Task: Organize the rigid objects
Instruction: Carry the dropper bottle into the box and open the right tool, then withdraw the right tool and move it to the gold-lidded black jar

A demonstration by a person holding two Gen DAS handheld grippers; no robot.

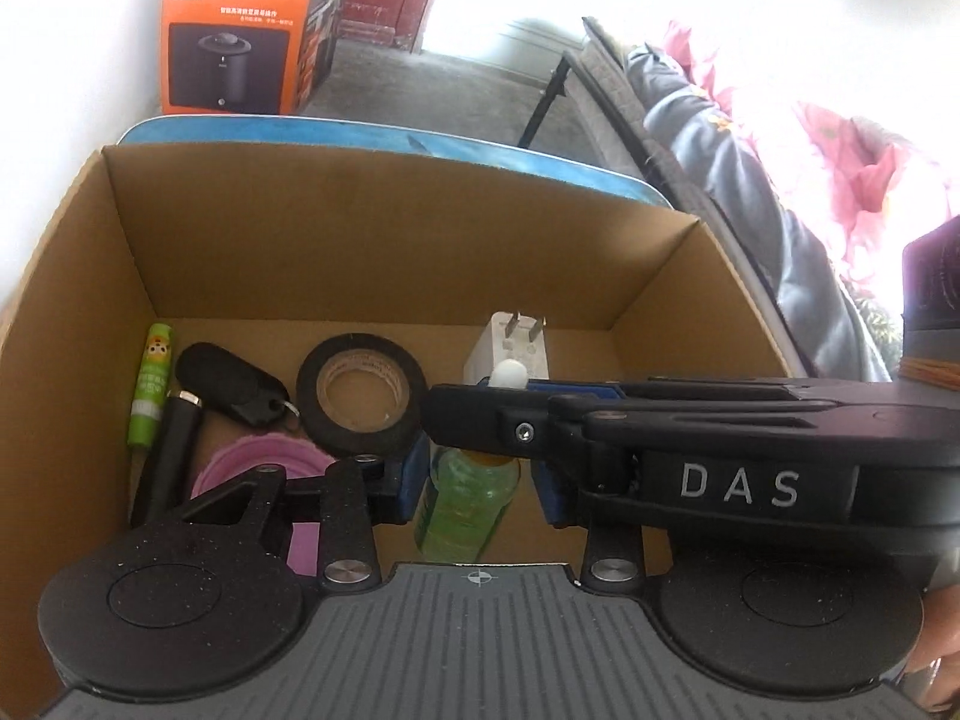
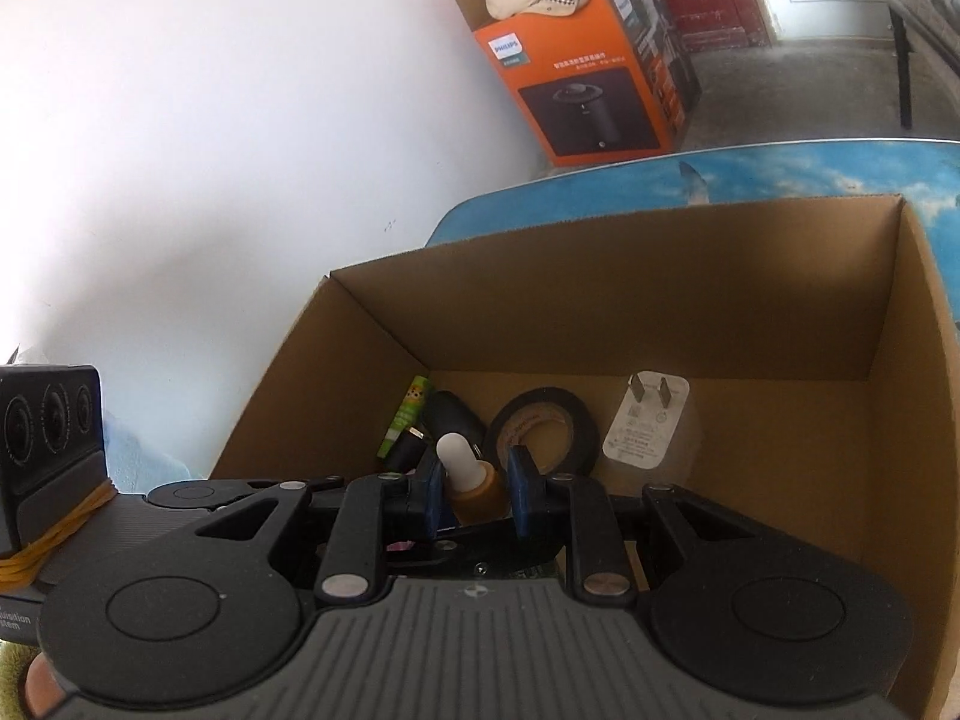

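Sitting on a blue sky-print table (image 2: 780, 174), an open cardboard box (image 1: 372, 252) holds the sorted items: a green tube (image 1: 150, 384) against its left wall, a black key fob (image 1: 231, 384) beside it, a black cylinder (image 1: 168, 456), a roll of black tape (image 1: 360, 396), a white plug adapter (image 1: 510, 348) prongs up, and something pink (image 1: 252, 468) half hidden by the tool.

A dropper bottle (image 1: 462, 510) of green liquid hangs inside the box. Left gripper (image 1: 474, 483): blue pads flank the bottle's body with slight gaps, so the jaws are parted. Right gripper (image 2: 474, 489): narrow, its pads on the bottle's amber neck below the white bulb.

Bottle base is cut off by the left tool. An orange appliance carton (image 2: 576, 78) stands on the floor beyond.
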